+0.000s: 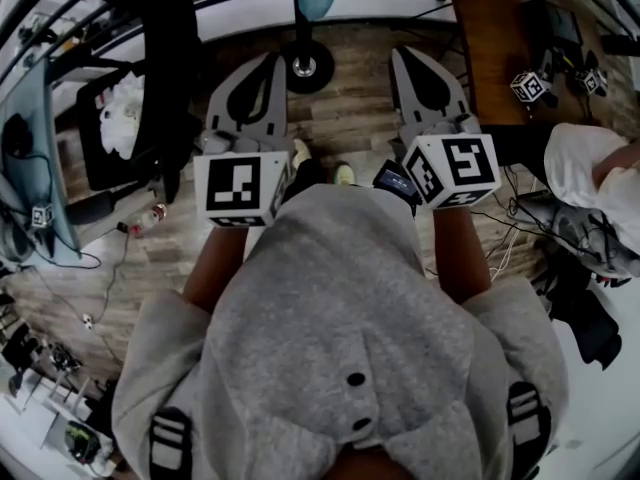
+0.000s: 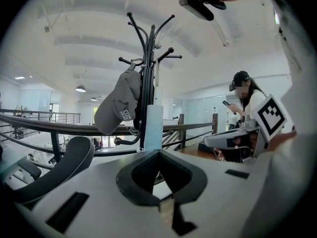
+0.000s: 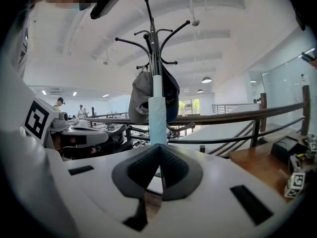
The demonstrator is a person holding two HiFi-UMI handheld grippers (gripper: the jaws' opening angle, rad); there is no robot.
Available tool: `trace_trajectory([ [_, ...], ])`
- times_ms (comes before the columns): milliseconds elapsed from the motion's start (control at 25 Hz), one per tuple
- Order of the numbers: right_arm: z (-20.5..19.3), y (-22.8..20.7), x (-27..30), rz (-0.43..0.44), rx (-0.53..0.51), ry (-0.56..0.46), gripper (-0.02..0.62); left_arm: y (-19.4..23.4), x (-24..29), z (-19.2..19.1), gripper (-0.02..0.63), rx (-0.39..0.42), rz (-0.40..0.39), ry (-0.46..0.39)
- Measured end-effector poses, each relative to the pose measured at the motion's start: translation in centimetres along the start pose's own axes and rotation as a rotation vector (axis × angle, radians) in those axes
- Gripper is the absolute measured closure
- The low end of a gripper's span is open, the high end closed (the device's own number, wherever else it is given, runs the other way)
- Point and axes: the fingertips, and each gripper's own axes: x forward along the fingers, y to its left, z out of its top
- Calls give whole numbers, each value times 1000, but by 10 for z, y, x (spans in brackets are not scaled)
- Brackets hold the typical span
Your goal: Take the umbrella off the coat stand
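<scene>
Wood-plank floor [image 1: 345, 118]; loose cables [image 1: 505, 253] at 3 o'clock in the head view. Brown wooden desk [image 1: 490, 38] at 1 o'clock. Dark metal railing [image 3: 223, 116] runs 9 to 3 o'clock across both gripper views. White beamed ceiling [image 3: 213, 38], with round lamps [image 3: 206, 80] lit at 2 o'clock. Glass partition [image 3: 290, 83] at 3 o'clock. Bright window [image 3: 190, 105] far behind the railing.

Grey cap [image 2: 119, 105], hanging ahead of the left gripper [image 2: 158, 153], above and left of its tip. Dark handrail [image 2: 49, 125], running across beyond it. Person with phone [image 2: 243, 100], seated to its right. Wooden desk [image 3: 255, 163], right of the right gripper [image 3: 159, 148], bearing marker cubes [image 3: 295, 180].
</scene>
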Motion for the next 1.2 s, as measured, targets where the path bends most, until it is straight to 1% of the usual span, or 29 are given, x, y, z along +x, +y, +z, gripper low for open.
trace_trajectory([
  [480,0,22,15,-33,-17,9,583,17,4,1,592,-1,-57,-20],
  [680,6,23,18,-48,-26,9,583,19,7,5,592,-7,-75,-27],
  [800,10,18,19,-51,-35,4,583,18,11,9,592,-14,-76,-27],
  [960,16,9,22,-46,-42,-5,583,15,17,13,592,-3,-67,-36],
  [1200,24,-3,31,-24,-39,-21,583,15,28,21,592,2,-43,-40],
])
